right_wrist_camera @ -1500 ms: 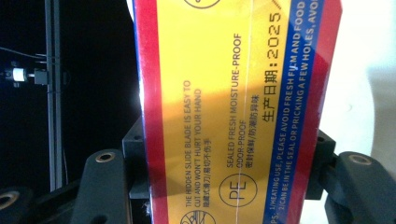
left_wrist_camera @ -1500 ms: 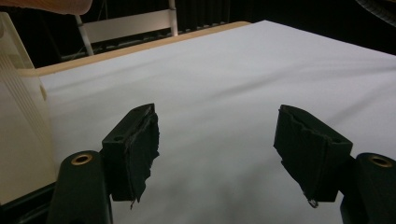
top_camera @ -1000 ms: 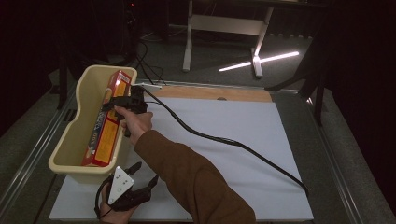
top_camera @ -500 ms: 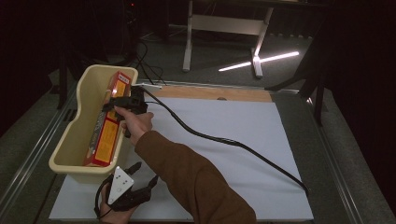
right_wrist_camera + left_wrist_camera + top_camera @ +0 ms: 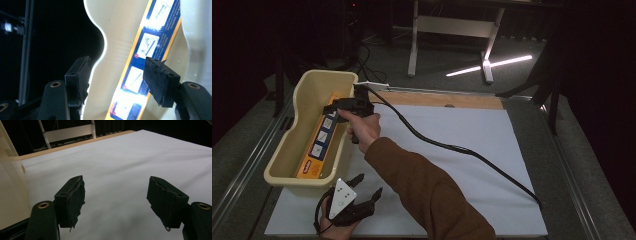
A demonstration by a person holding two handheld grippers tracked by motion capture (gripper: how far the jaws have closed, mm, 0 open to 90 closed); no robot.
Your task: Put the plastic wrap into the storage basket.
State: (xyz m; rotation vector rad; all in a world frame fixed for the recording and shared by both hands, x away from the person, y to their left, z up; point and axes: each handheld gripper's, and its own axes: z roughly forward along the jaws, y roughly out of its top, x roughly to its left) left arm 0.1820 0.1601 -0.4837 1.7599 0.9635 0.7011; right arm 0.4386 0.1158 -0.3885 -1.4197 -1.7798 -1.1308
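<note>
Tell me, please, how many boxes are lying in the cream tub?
1: a long orange-and-blue box lies lengthwise in the cream tub, below the open right gripper. The gripper hides the tub's far end, so anything there is hidden.

You are working in what looks like a lab or test room set up for recording, not a home. Your worktop (image 5: 492,150) is covered by a plain white sheet, with a strip of bare wood along its far edge and metal rails (image 5: 242,170) running down both sides. The room around you is dark. Beyond the worktop a grey floor carries loose black cables (image 5: 367,60), the white metal legs of a stand (image 5: 414,37) and a bright strip light (image 5: 489,65) lying on the floor.
</note>
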